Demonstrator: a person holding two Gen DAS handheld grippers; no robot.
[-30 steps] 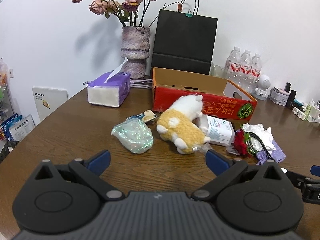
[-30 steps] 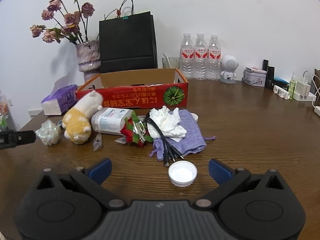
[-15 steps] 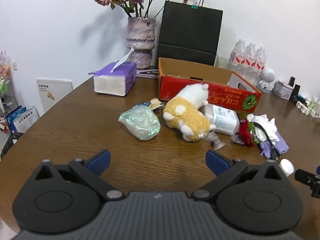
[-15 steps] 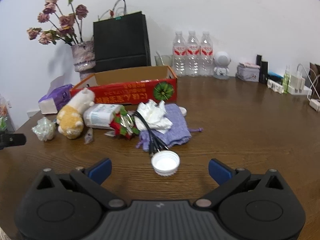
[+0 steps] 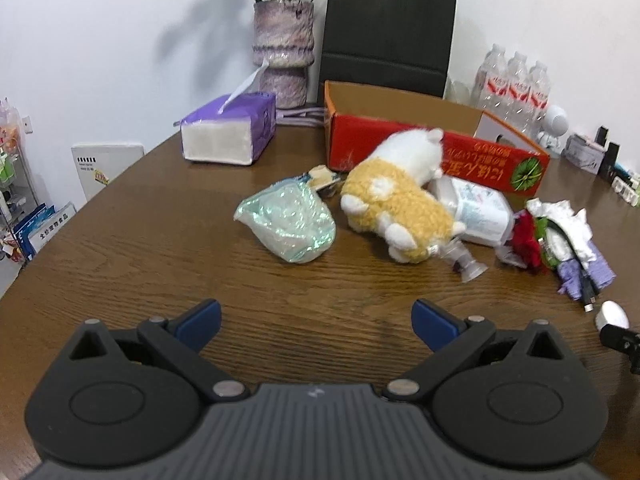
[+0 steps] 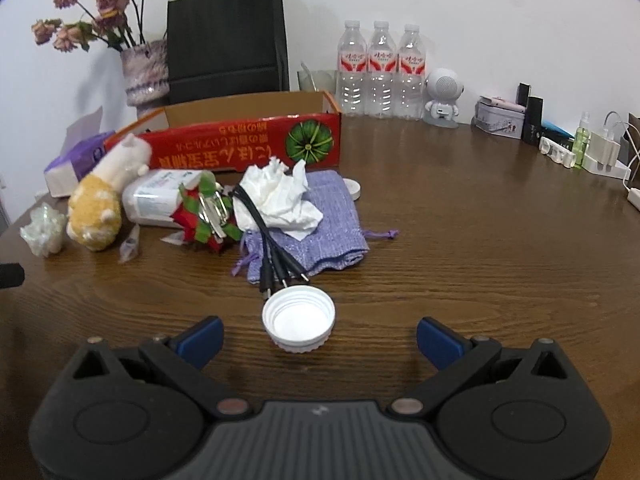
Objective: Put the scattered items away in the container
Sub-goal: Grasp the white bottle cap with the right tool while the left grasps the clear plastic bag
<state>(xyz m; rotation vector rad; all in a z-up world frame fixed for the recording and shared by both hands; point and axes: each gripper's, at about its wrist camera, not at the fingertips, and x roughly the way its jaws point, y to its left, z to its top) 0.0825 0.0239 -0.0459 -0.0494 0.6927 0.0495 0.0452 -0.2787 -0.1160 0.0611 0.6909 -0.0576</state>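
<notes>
A red cardboard box stands open-topped on the brown table. In front of it lie a yellow-white plush toy, a shiny crumpled bag, a white bottle, a red-green decoration, a crumpled tissue, a black cable bundle and a purple pouch. A white cap lies just ahead of my right gripper, which is open. My left gripper is open above bare table, short of the bag.
A purple tissue box, a vase with dried roses and a black paper bag stand behind the box. Water bottles, a small white robot figure and chargers line the far right.
Both grippers have drawn nearer to the clutter. The white cap now sits closer between my right fingers, and the bag and plush toy loom larger in the left wrist view.
</notes>
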